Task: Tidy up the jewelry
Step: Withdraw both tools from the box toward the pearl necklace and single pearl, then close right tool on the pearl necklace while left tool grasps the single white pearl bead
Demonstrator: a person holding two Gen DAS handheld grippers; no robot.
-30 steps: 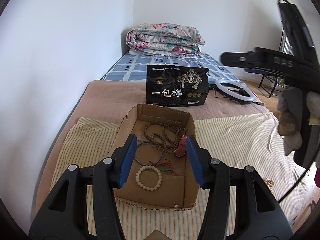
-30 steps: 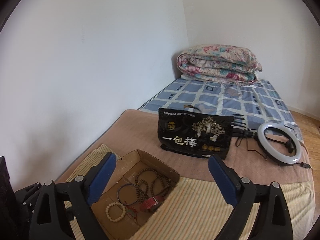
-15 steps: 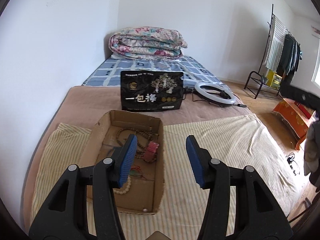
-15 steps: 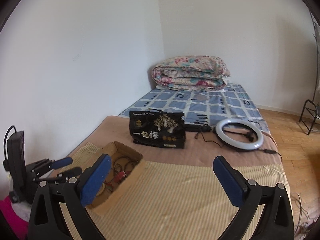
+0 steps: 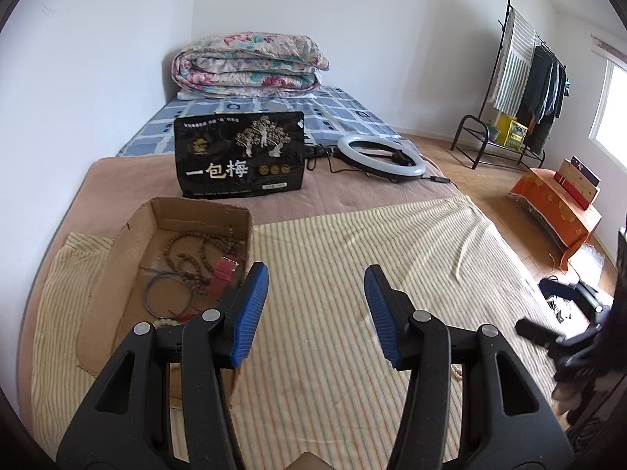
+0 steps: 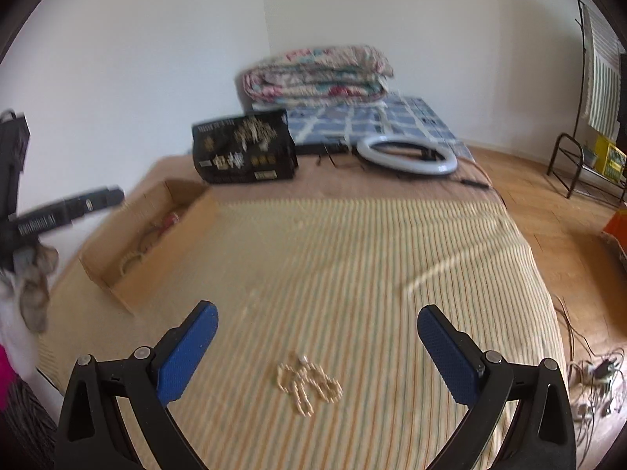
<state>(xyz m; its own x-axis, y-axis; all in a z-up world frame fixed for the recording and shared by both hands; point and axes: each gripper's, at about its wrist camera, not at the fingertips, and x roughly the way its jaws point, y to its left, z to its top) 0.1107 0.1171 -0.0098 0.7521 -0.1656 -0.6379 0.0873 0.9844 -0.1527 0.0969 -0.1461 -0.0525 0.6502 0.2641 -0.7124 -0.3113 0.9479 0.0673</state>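
Observation:
A shallow cardboard box (image 5: pixel 117 258) lies on the striped cloth and holds brown bead strands (image 5: pixel 192 250), a blue bangle (image 5: pixel 166 295), a red piece (image 5: pixel 223 270) and a white bead bracelet. My left gripper (image 5: pixel 315 313) is open and empty, above the cloth just right of the box. In the right wrist view the box (image 6: pixel 156 258) lies at the left. A cream pearl necklace (image 6: pixel 307 385) lies loose on the cloth between my right gripper's open fingers. The right gripper (image 6: pixel 317 352) is open and empty, just above it.
A black printed bag (image 5: pixel 239 156) stands behind the box. A white ring light (image 5: pixel 380 156) with cables lies to its right. A folded quilt (image 5: pixel 250 64) sits at the far end. A clothes rack (image 5: pixel 521 78) and an orange-covered stand (image 5: pixel 556 207) stand on the floor at right.
Both grippers swung right, away from the box. The right gripper dropped low over the cloth, and the pearl necklace came into view between its fingers.

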